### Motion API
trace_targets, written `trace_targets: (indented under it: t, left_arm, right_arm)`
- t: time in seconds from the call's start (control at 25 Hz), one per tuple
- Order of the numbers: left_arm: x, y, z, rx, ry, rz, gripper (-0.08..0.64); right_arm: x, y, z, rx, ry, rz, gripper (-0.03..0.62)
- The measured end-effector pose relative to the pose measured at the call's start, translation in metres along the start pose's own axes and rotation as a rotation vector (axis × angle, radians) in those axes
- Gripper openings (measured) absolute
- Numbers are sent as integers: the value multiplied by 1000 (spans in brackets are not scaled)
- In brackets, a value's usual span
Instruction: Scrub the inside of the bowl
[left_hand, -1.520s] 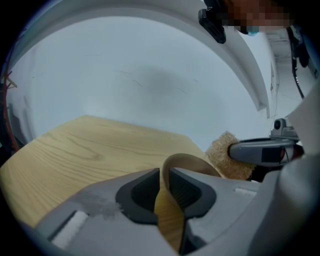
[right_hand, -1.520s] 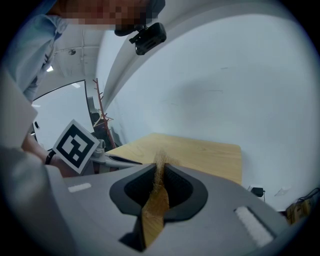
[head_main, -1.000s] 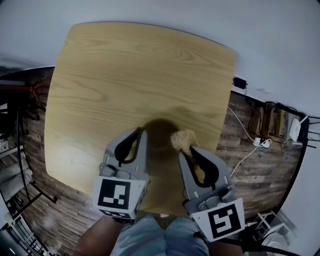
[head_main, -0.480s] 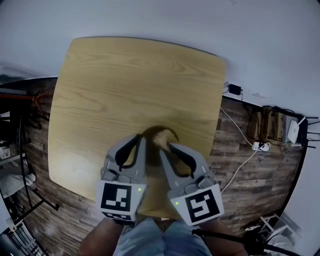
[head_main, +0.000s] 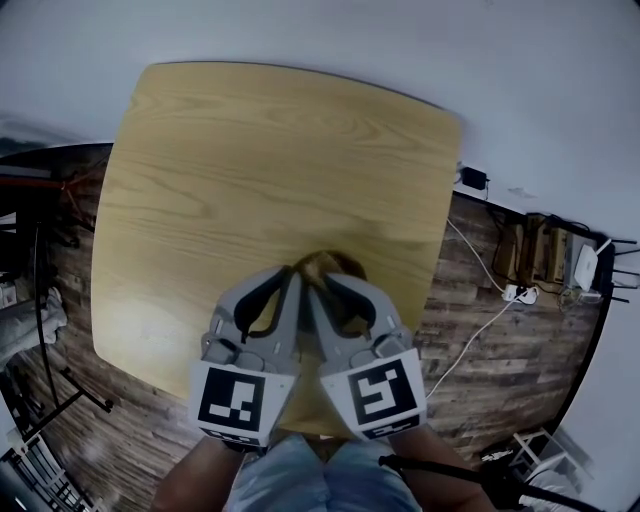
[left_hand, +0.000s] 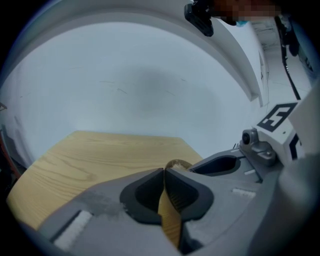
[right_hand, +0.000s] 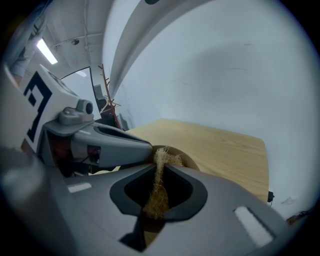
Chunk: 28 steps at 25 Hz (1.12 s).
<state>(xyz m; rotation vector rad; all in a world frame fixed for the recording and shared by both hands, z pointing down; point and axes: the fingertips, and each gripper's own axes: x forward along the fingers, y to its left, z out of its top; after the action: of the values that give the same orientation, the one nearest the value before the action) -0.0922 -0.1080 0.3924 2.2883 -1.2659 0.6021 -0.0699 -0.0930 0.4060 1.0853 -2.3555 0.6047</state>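
Observation:
A brown wooden bowl (head_main: 347, 267) sits near the table's front edge, mostly covered by both grippers in the head view. My left gripper (head_main: 287, 274) is shut on the bowl's wall (left_hand: 169, 210), whose rim (left_hand: 178, 163) curves just past the fingertips. My right gripper (head_main: 322, 285) is shut on a tan fibre scrubber (right_hand: 158, 190). The scrubber's frayed top (head_main: 318, 263) pokes over the bowl's rim (right_hand: 188, 161). The two grippers stand side by side, almost touching. The bowl's inside is hidden.
The light wooden table (head_main: 270, 160) stretches away beyond the bowl. Dark plank floor (head_main: 480, 300) lies to the right, with white cables and a power strip (head_main: 520, 290). A dark metal frame (head_main: 40, 230) stands at the left edge.
My right gripper has swung left with the scrubber, from beside the bowl to right against the left gripper over the bowl. The left gripper has stayed put on the bowl.

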Motion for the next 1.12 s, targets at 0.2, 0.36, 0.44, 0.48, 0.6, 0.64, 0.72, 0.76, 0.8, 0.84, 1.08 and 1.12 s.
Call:
trace_targets:
  t: [0.2,0.36,0.44,0.48,0.6,0.64,0.72,0.76,0.8,0.84,1.08,1.12]
  left_arm:
    - [2,-2,5,27,-6,-16,32]
    - [3,-1,5,40,-7,-21,32]
    - [4,0,5,41,-6,-20,32]
    - [5,1,5,40,-4,-19,32]
    - [6,4,6,43,-4,-17,32]
    - [6,4,6,46,-5,-16,32]
    - [6,3,7,51,-7,-15,32]
    - [6,2,8,54,-8,-14,32]
    - [6,1,8,58,-8,-13,32]
    - [6,0,9,64,-9,-11,32]
    - [7,6,16,102,-9,24,32]
    - [7,6,17,110,-9,27,32]
  right_arm:
    - [5,11,-5,-37,50,58,48]
    - [5,18,-6,-44,62,116,46]
    - [4,24,-7,-52,63,154,44]
    - [3,27,-7,-57,62,175,44]
    - [-2,35,-6,-55,62,215,43]
    - [-4,36,-6,-54,61,223,43]
    - [-9,38,-6,-57,59,237,43]
    - [-12,38,-6,-60,58,241,43]
    - [-15,38,-5,-64,56,244,43]
    - [-19,38,-5,-69,53,246,43]
    - [-45,37,-1,-68,28,251,43]
    - [-49,34,0,-64,20,241,43]
